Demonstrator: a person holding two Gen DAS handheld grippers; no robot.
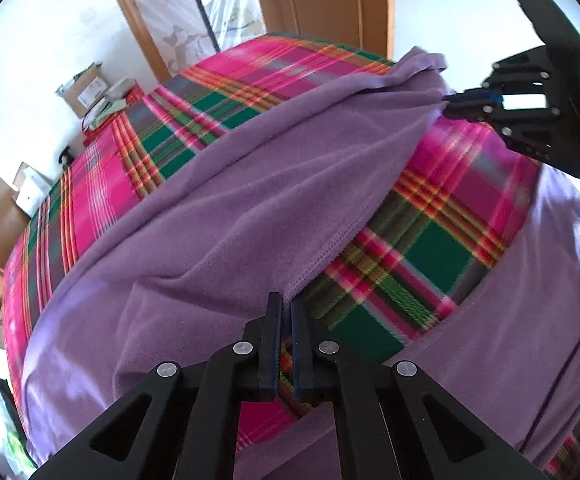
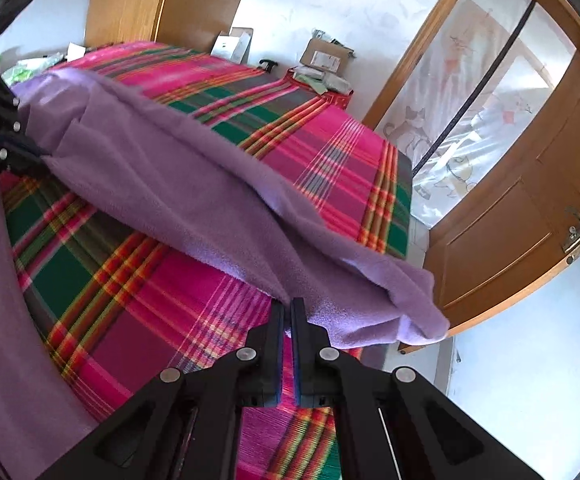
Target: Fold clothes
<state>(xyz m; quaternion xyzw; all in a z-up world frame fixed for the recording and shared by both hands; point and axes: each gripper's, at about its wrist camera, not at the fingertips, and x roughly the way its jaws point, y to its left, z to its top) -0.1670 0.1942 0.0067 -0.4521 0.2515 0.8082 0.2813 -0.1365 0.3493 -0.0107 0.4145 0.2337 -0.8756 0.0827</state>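
Up close, the left gripper (image 1: 286,308) has its jaws pinched together on the stitched hem of one purple fleece garment (image 1: 250,200), with only a sliver of gap between the pads. The right gripper (image 2: 288,312) is closed the same way on the same hem, further along. Between the two grips the cloth hangs as a taut, raised fold, its long axis running from one gripper across to the other. More of the purple fleece lies slack on the near edge of the bed (image 1: 430,252), which is covered by a pink, green and orange plaid sheet. Plaid shows bare beneath the lifted band and beyond it, toward the far edge. Farther off, a few cardboard boxes (image 2: 324,58) sit by the white wall, and one wooden door (image 2: 530,208) stands open beside a patterned curtain (image 2: 470,120)
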